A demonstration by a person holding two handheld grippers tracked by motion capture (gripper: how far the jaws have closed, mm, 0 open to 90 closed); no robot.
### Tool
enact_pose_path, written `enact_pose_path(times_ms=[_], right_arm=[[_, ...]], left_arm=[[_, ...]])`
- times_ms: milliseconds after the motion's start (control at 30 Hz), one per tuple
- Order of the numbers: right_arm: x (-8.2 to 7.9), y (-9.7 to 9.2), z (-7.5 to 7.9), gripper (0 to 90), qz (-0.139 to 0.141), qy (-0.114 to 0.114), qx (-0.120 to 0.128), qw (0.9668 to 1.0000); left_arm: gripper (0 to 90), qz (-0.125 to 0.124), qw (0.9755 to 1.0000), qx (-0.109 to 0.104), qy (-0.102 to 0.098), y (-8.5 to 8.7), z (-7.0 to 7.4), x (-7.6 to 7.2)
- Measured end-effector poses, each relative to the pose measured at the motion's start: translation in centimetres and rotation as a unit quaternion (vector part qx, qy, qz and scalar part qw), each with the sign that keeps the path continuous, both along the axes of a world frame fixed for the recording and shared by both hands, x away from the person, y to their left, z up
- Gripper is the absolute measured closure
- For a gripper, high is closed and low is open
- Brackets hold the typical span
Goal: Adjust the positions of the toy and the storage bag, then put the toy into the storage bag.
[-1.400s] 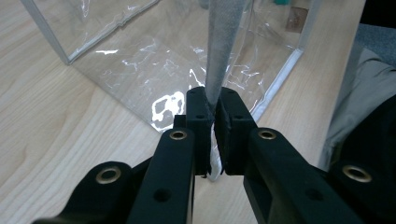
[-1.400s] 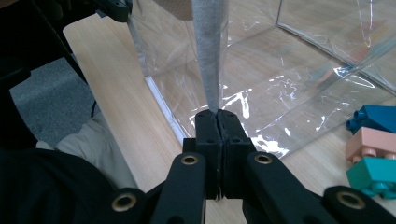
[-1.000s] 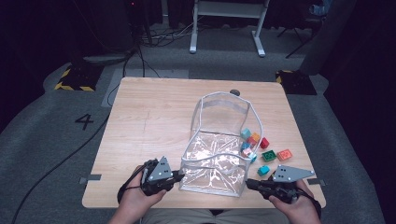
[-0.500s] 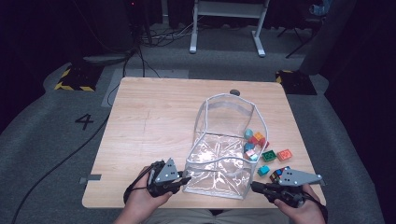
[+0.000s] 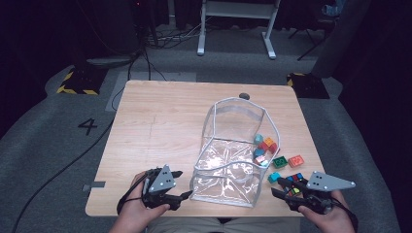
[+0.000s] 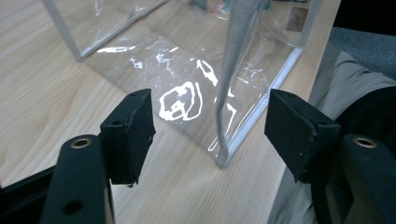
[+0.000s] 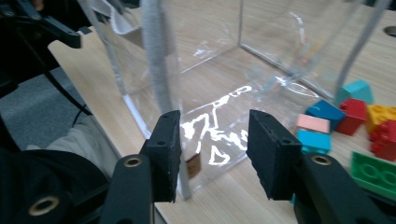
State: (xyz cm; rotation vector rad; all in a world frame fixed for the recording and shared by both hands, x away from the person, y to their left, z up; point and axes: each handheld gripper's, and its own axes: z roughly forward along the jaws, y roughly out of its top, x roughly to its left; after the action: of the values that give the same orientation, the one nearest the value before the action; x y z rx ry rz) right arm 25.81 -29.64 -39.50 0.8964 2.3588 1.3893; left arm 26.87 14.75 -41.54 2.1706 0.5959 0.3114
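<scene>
Clear plastic bag (image 5: 233,155): glossy, creased film, boxy, edged in pale grey piping, mouth open; stands on the near half of the wooden table (image 5: 160,126), pale grain, rounded corners. Left gripper (image 5: 182,184): matte black blocky jaws, just opened, released, nothing between them, beside the bag's near left corner. Right gripper (image 5: 282,187): jaws likewise just opened, empty, at the near right corner. Toy bricks (image 5: 272,150): studded hard plastic, mixed colours, clustered against the bag's right side.
</scene>
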Motion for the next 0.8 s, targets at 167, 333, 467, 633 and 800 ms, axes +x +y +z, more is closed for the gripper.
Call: enact_pose_path(times_ms=[167,333,467,633,800], right_arm=[[0.4,-1.9,0.2,46.4,-0.036,0.003,-0.001,0.9994],[0.7,-3.4,0.2,42.8,-0.067,0.006,-0.004,0.9977],[0.8,-4.5,0.0,40.1,-0.094,0.003,-0.018,0.9954],[0.9,-5.7,-0.9,37.9,-0.123,0.010,-0.047,0.9912],[1.4,-6.4,-2.7,35.4,-0.153,0.034,-0.065,0.9856]], left_arm=[[31.1,0.026,0.9997,-0.001,-0.001,2.0,0.2,0.0],[30.5,0.045,0.9990,0.005,-0.002,3.4,0.1,0.1],[30.7,0.073,0.9974,0.004,0.000,4.6,-0.6,0.3],[30.7,0.084,0.9964,0.006,0.002,5.4,-1.4,0.8],[30.8,0.097,0.9951,0.015,0.001,6.1,-1.9,1.1]])
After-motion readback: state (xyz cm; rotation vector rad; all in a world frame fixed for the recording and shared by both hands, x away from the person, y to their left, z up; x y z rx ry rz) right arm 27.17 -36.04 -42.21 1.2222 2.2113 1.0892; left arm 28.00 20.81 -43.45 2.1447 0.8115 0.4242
